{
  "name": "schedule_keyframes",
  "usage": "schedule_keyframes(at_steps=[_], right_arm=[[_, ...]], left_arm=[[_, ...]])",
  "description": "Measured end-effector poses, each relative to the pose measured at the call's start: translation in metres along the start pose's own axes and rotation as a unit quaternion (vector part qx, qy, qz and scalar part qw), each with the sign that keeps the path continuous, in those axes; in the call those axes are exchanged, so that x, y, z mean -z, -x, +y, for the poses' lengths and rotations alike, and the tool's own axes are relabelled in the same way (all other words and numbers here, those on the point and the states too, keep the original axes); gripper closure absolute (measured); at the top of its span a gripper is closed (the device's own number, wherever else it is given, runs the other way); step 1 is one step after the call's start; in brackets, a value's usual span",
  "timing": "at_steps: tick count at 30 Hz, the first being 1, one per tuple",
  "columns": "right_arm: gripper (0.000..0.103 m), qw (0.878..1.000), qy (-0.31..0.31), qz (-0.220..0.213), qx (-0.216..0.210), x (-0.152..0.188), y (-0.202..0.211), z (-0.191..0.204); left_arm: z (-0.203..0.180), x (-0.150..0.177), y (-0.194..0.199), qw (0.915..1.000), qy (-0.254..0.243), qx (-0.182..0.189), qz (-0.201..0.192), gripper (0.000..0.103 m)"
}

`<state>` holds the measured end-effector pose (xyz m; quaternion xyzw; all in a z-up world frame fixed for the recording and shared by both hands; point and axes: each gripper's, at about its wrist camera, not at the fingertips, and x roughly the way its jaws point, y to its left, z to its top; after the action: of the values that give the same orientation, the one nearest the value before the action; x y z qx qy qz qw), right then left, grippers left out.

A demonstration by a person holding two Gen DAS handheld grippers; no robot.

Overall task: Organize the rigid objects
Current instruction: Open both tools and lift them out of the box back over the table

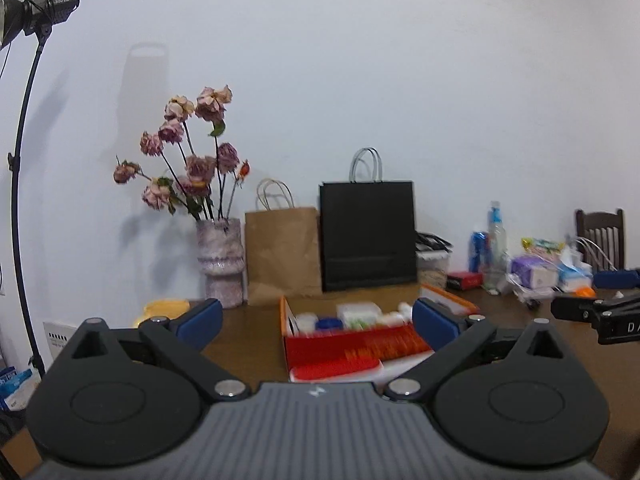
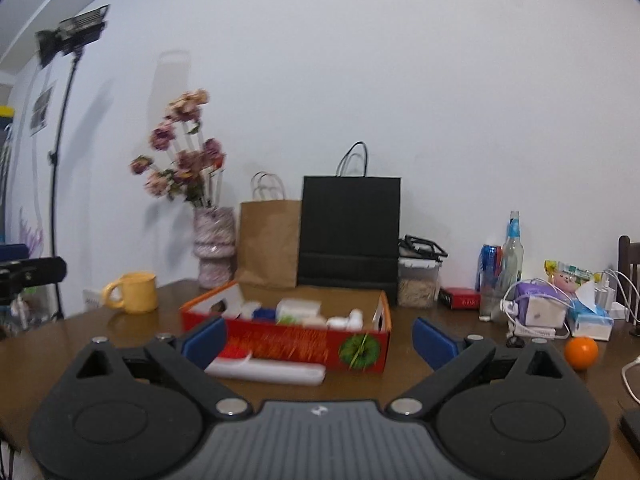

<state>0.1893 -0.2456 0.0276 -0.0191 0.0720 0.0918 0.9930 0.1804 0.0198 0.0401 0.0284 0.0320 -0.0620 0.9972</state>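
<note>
**Red box sits ahead of both tongs, nothing gripped**

The red box (image 2: 288,340), open-topped cardboard, rests mid-desk (image 2: 60,344) holding small white and blue containers, blurred. Both the left tongs (image 1: 316,320) and right tongs (image 2: 318,336) stand wide apart and empty, the box framed between them. Judged light and stiff; its thin walls could buckle, so hold a corner or short side. A flat white plastic piece (image 2: 266,372) lies against its front, a yellow mug (image 2: 134,292) well to its left.

The left gripper (image 1: 316,322) gaped empty before the red box (image 1: 352,346); vase (image 1: 222,260) at ten o'clock.
</note>
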Motion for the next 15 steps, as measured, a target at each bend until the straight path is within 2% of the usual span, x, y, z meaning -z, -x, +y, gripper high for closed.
schedule_keyframes(at_steps=[4,6,8,11,13,15], right_arm=[[0.0,0.999,0.039,0.002,-0.02,0.026,0.057,0.022],[0.0,0.999,0.033,0.0,-0.024,0.038,0.084,0.029],[0.0,1.0,0.009,-0.009,-0.003,0.05,0.108,0.035],[0.0,1.0,-0.015,0.011,0.003,0.061,0.116,0.038],[0.0,1.0,-0.012,0.02,0.01,0.062,0.109,0.039],[0.0,0.999,-0.021,0.025,0.018,0.062,0.1,0.036]], left_arm=[[-0.001,0.025,0.056,1.0,-0.009,0.001,0.002,0.0],[0.0,0.037,0.083,0.9999,-0.001,-0.013,0.006,0.0],[0.001,0.049,0.105,0.9997,0.005,-0.017,0.019,0.0],[0.004,0.058,0.108,0.999,-0.004,-0.008,0.044,0.0],[0.007,0.057,0.099,0.9985,0.002,-0.027,0.048,0.0],[0.012,0.056,0.09,0.9972,0.033,-0.041,0.053,0.0]])
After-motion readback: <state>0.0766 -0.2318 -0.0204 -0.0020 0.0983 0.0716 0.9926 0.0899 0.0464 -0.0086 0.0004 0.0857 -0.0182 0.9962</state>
